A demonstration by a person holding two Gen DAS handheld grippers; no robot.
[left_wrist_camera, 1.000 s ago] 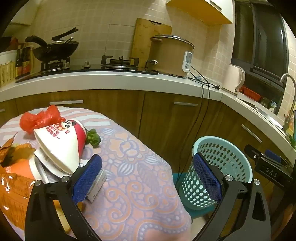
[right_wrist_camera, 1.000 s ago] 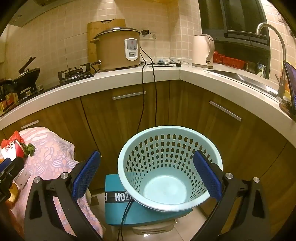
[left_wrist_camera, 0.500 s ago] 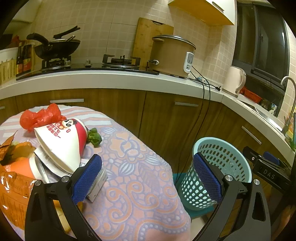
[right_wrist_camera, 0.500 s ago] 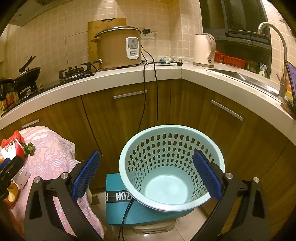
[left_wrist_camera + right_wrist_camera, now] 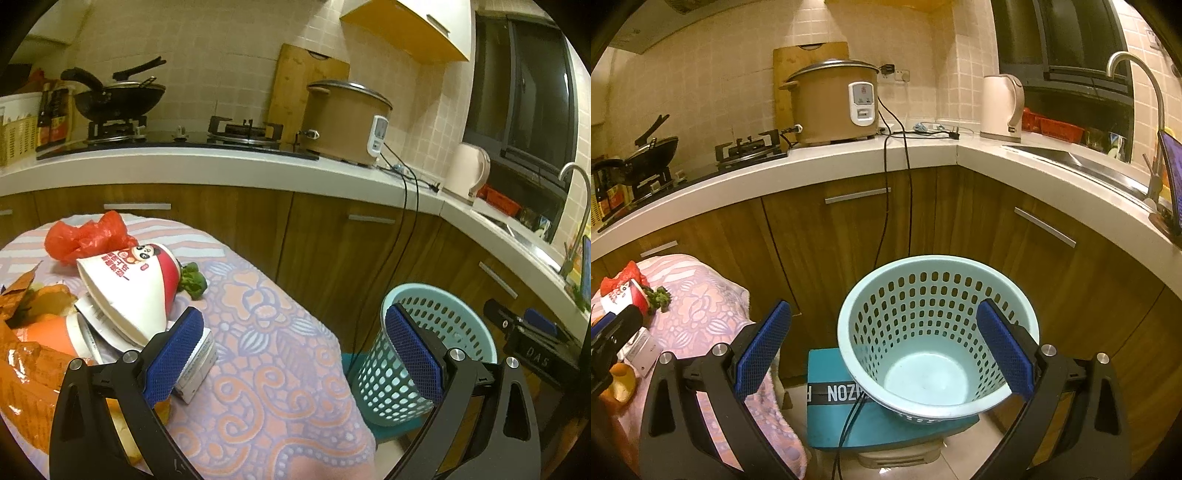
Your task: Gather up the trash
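Both empty, jaws wide: left hand-held gripper [image 5: 293, 354] should straddle the paper cup [image 5: 135, 284]; right hand-held gripper [image 5: 884, 349] waits above the basket [image 5: 936, 336].

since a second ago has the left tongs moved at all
Yes. The left tongs drew back slightly: the basket and rice cooker sit lower in its view.

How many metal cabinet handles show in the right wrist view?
3: short metal handle above the cloth-covered table, long metal handle under the cooker, angled metal handle below the sink. Others may be hidden.
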